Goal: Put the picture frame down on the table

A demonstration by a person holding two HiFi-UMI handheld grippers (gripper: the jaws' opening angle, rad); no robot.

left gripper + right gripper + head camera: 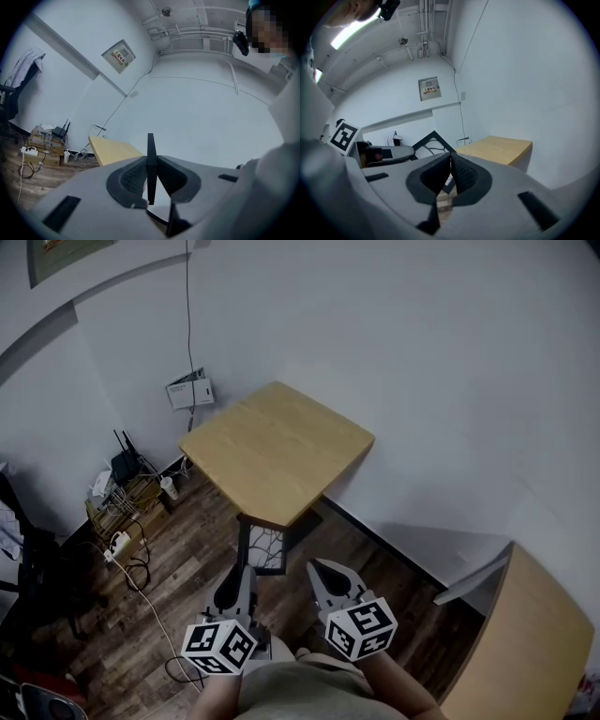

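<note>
Up in the air, over the floor [192,554]: frame [262,546], pinched by one thin edge in the left claw [150,174]. Beside it, right claw [450,162], shut on nothing. Just ahead, counter [281,442]. Could slip or swing from so thin a hold. Could knock the counter's edge if brought in too low.

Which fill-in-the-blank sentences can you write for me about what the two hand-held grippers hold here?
1. The left hand-held gripper is shut on a black ___.
2. The right hand-held gripper is shut and holds ___.
3. The held thing is in the air, not yet on the wooden ___.
Missing words: picture frame; nothing; table.
</note>
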